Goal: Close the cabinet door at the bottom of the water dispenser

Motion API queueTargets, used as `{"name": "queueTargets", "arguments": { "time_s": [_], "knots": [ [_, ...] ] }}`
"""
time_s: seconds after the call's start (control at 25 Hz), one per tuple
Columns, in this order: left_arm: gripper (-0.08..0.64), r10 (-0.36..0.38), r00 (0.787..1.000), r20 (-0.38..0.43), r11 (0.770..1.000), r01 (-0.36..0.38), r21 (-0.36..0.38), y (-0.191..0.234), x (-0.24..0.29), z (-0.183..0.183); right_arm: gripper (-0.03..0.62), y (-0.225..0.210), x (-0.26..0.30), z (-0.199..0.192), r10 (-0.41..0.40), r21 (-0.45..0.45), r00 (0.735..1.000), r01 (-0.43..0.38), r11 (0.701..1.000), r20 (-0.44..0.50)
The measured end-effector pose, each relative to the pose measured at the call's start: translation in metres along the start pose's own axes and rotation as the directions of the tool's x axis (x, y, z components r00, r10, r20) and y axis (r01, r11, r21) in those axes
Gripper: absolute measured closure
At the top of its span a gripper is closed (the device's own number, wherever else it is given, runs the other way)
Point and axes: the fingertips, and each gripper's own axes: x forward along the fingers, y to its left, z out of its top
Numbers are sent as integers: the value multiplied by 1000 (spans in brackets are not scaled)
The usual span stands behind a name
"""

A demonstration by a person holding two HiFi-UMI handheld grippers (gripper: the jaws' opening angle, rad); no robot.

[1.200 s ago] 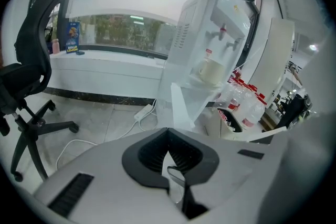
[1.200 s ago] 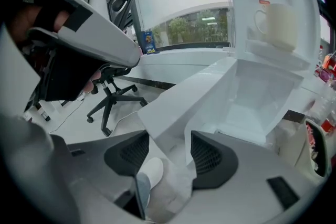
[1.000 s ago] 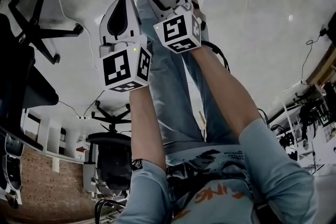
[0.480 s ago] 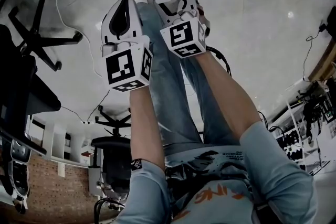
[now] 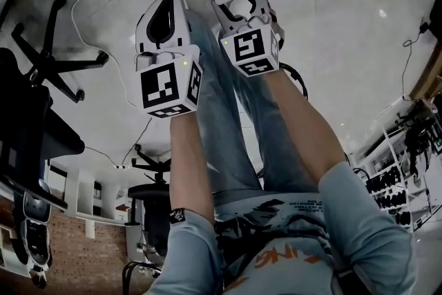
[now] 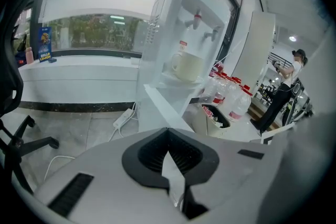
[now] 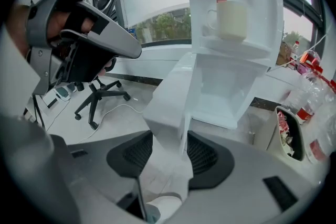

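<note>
Presently the cabinet door [image 7: 169,94] stands open, swung well out from the base of the water dispenser [image 7: 231,34]. As the right gripper view shows it, the door is hinged at the left side of the lower compartment [image 7: 231,97]. Its length runs from that hinge straight out toward the person, free edge nearest. The open compartment lies to the right of the door in that view, so the closing swing is judged to go that way.

Right gripper [image 7: 169,150]: jaws set wide, with the door's free edge between them. The pads [image 7: 205,155] appear to bear on both faces of the panel. A grip is judged made, though contact is not fully clear. This gripper is on the door and is the one placed to carry it round.

Left gripper [image 6: 168,134]: jaws drawn together at the tips, nothing held. It sits just beside the door, on the side away from the compartment. Whether its tips touch the panel cannot be told.

Surroundings: a pale cup [image 7: 231,18] stands in the dispenser's upper recess. A bin [image 7: 290,136] and several bottles [image 6: 231,96] stand on the floor [image 7: 105,123] to one side of the dispenser. A power strip [image 6: 122,117] lies on the floor to the other side, with an office chair [image 7: 100,93] further off. The head view shows the person's legs [image 5: 228,135] beneath both grippers
</note>
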Motion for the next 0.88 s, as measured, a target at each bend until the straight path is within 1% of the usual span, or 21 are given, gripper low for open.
{"name": "queueTargets", "arguments": {
  "time_s": [0.28,0.44,0.6,0.88],
  "knots": [
    [538,-45,999,-8,999,45,20,-21,17,5,371,-31,-8,-3,-44,-30,999,44,999,-1],
    [538,-67,998,-1,997,67,32,-32,22,11,373,-49,-11,7,-75,-27,997,76,997,26],
    [538,-79,997,3,996,79,40,-38,28,17,383,-66,-11,13,-101,-25,994,102,994,27],
    [538,-102,995,9,993,102,56,-46,41,25,383,-87,-13,11,-117,-39,993,118,992,24]
  ]
}}
